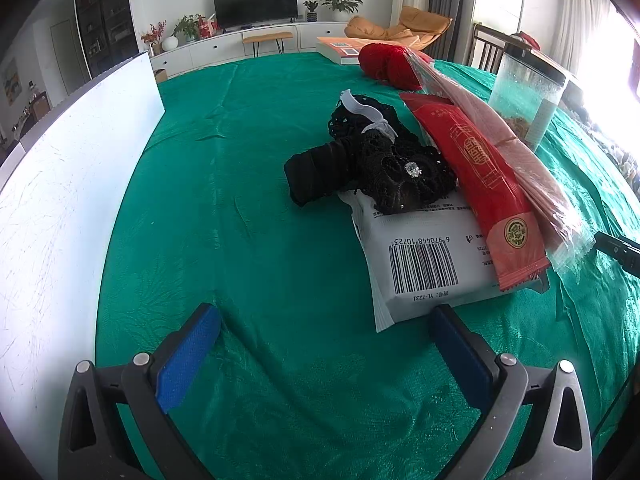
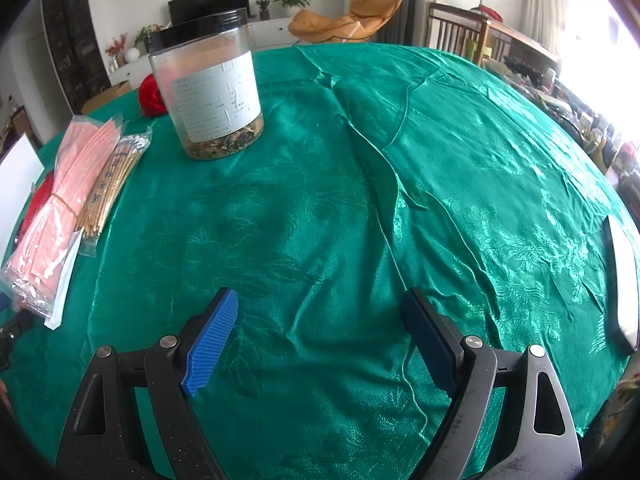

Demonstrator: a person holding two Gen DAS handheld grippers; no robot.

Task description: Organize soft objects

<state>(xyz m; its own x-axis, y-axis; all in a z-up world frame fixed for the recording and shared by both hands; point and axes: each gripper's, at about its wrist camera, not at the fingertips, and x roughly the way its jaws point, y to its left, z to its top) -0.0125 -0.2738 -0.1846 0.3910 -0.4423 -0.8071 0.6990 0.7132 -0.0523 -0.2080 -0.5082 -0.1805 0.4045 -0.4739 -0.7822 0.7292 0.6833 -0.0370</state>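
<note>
We are holding the left gripper (image 1: pixel 326 328) over the green tablecloth (image 1: pixel 248 200), jaws spread wide and grasping nothing, and the right gripper (image 2: pixel 320 312) is likewise spread and empty above bare cloth. We are taking the clear jar (image 1: pixel 524 96) as our landmark. Just left of the jar the soft things are lying in a heap: a black lace bundle (image 1: pixel 380 168) with a white ribbon is resting on a white packet (image 1: pixel 420 256), with a red packet (image 1: pixel 488 184) and a bag of pink sheets (image 1: pixel 532 184) between them and the jar. Behind the jar sits red yarn (image 1: pixel 384 64). We are judging the lace light, limp and snag-prone, so pinching its dense rolled end looks safest; the glossy packets look slippery and are best nipped at a sealed edge.
</note>
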